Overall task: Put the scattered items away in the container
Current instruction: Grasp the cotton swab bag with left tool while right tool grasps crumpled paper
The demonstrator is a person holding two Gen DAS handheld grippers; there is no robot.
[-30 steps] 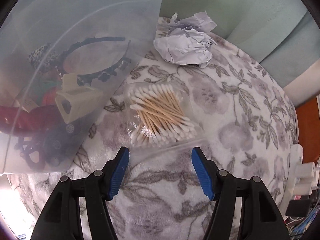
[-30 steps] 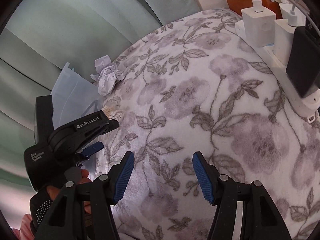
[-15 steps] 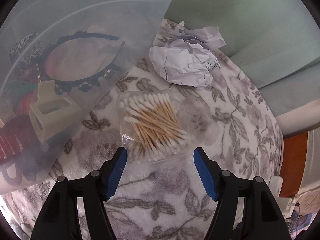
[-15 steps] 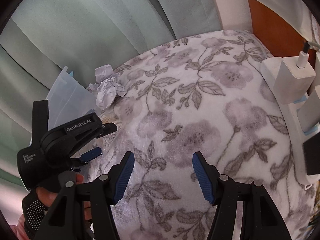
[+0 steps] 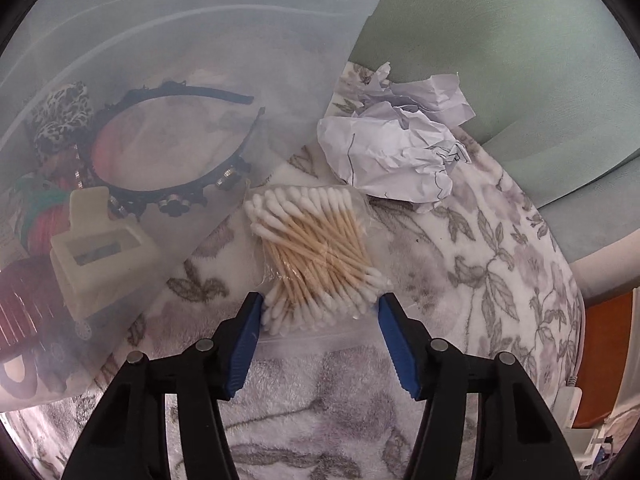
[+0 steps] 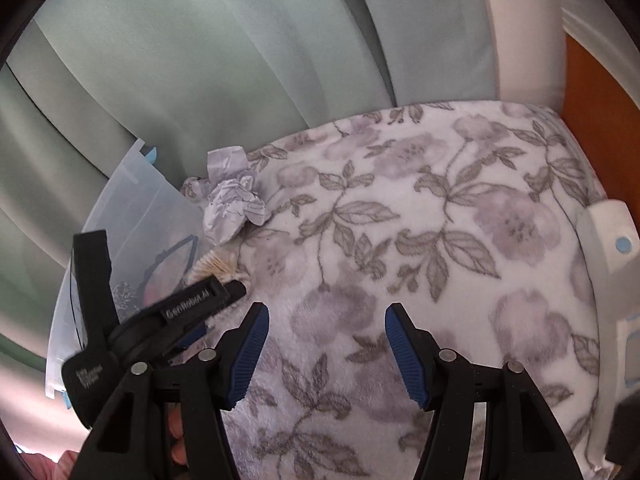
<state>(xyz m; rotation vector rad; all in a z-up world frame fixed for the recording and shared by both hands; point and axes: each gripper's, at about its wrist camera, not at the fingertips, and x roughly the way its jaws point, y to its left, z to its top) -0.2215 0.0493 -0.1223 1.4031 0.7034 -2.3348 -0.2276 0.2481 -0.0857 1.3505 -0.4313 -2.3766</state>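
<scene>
A: Where is the swab bag [image 5: 316,254] relative to the left gripper [image 5: 320,316]?

B: Its near end sits between the blue pads [image 5: 244,344]. The jaws are closing; the left pad touches the swab tips, while the right pad stands at the bag's edge, and whether it presses I cannot tell. The bag lies flat on the blanket [image 5: 472,264].

A: How does it look?

B: A clear plastic pouch of wooden-stemmed cotton swabs, white tips at both ends, lying crosswise in a bundle.

A: And around it?

B: Just to its left stands the translucent box [image 5: 168,40], near the blanket's far left corner, holding a black headband [image 5: 192,184], a cream clip [image 5: 100,256] and other small items. Crumpled paper [image 5: 396,152] lies just beyond the bag, against the blanket's far edge by a green curtain [image 5: 520,52].

A: The right gripper [image 6: 326,320]?

B: Half open and holding nothing, above bare blanket. That stretch runs clear to chargers [image 6: 612,248] at the right edge.
</scene>
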